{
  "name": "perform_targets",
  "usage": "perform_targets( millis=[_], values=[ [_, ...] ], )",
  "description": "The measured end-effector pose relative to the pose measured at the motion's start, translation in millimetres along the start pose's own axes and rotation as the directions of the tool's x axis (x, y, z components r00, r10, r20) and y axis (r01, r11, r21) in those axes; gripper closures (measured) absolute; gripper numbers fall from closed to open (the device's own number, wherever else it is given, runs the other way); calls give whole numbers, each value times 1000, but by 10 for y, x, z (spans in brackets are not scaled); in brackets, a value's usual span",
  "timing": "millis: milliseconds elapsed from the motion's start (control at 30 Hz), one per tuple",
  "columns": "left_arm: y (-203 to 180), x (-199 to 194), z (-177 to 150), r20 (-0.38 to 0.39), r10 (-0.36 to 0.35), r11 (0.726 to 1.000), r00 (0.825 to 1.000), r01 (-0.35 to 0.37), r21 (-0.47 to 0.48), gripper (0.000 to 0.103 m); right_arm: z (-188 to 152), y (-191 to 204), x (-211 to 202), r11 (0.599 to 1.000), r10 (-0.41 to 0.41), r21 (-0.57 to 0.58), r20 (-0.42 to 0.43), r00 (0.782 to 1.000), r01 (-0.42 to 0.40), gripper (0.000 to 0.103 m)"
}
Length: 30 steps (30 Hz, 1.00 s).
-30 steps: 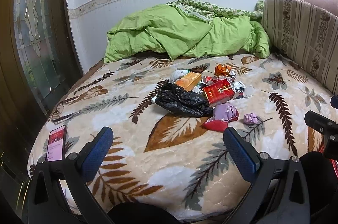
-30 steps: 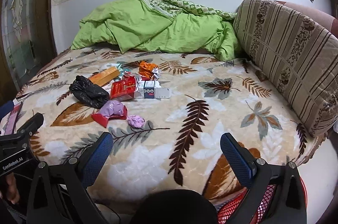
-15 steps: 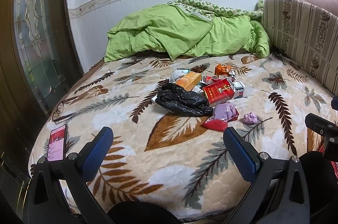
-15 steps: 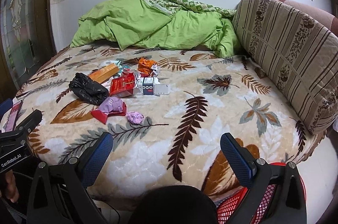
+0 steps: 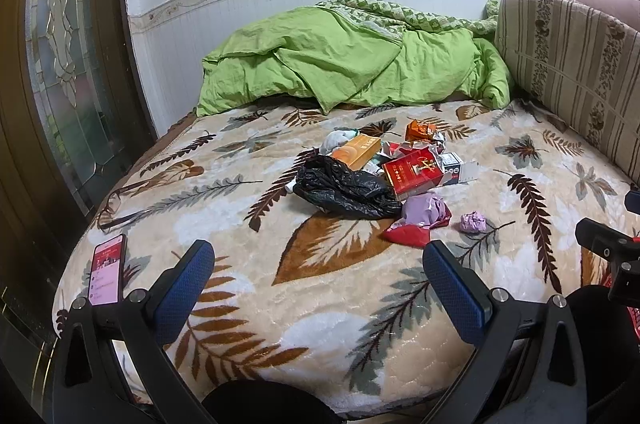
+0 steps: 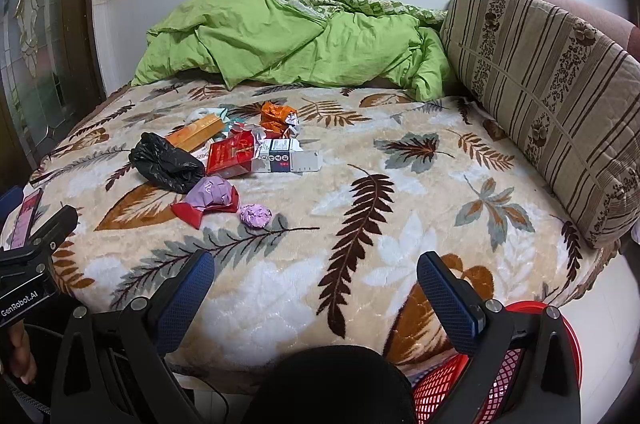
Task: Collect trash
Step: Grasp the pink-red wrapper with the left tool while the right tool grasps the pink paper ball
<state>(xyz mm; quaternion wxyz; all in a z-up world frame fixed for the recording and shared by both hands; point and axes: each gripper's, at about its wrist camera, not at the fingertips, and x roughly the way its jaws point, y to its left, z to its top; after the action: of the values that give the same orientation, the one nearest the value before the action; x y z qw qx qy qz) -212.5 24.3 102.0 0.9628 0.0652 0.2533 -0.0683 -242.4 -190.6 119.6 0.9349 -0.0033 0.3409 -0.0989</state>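
A heap of trash lies mid-bed: a black plastic bag [image 5: 344, 185] [image 6: 166, 163], a red carton [image 5: 414, 171] [image 6: 232, 153], an orange box [image 5: 356, 151], an orange wrapper [image 6: 278, 115], a white carton [image 6: 286, 155], a purple-and-red wrapper [image 5: 422, 214] [image 6: 210, 197] and a small purple paper ball [image 5: 473, 222] [image 6: 255, 215]. My left gripper [image 5: 318, 288] is open and empty over the bed's near edge, short of the heap. My right gripper [image 6: 316, 288] is open and empty, to the right of the heap. A red mesh basket [image 6: 520, 368] stands on the floor below the right gripper.
A phone [image 5: 106, 270] lies at the bed's left edge, with eyeglasses [image 5: 116, 203] behind it. A green quilt [image 5: 352, 63] is piled at the head. A striped cushion [image 6: 552, 95] lines the right side. A glass door [image 5: 60, 63] stands left.
The right gripper has drifted a little forward and lower, so the red basket shows more. The left view is almost unchanged. Both jaws stay open.
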Motion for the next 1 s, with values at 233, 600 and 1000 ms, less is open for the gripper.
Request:
perform_targets(
  millis=[233, 600, 1000],
  values=[
    [4, 1, 5, 1, -1, 1000, 1000, 1, 0, 0, -2, 15, 12, 1000, 1, -1, -4, 1000, -1, 1],
    [2, 2, 4, -5, -2, 1000, 1000, 2, 1, 0, -34, 33, 38, 1000, 7, -1, -15, 1000, -7, 1],
    [-45, 283, 3, -153, -141, 990, 978, 136, -39, 0, -17, -50, 199, 994, 105, 51, -82, 991, -101, 15]
  ],
)
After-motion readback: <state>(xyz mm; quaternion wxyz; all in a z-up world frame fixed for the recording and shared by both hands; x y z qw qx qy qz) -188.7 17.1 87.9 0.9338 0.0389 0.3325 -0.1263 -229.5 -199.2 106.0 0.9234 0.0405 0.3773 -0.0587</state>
